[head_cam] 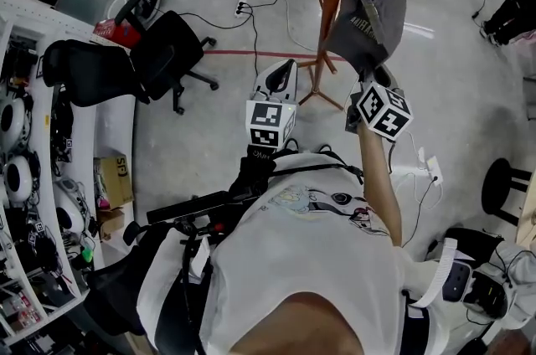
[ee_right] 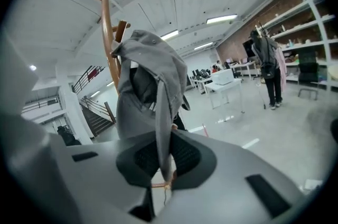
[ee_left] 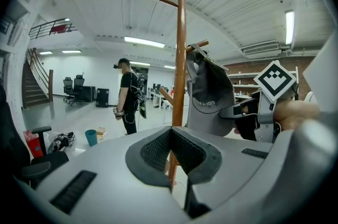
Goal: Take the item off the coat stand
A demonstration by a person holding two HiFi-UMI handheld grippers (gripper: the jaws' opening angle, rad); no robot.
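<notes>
1. Right gripper (ee_right: pixel 165 139): jaws clamped on the gray cap (ee_right: pixel 150 75), with a strip of its edge running down between the pads.
2. Left gripper (ee_left: pixel 170 136): jaws together and empty, near the coat stand (ee_left: pixel 180 59), not touching the cap.
3. Hard to see: the cap covers most of its peg, only the peg tip shows. Head view cuts off the stand's top. The cap's lettering is too blurred to read.
4. The cap is gray and limp. It hangs from an upper peg of the wooden stand, crown sagging.
</notes>
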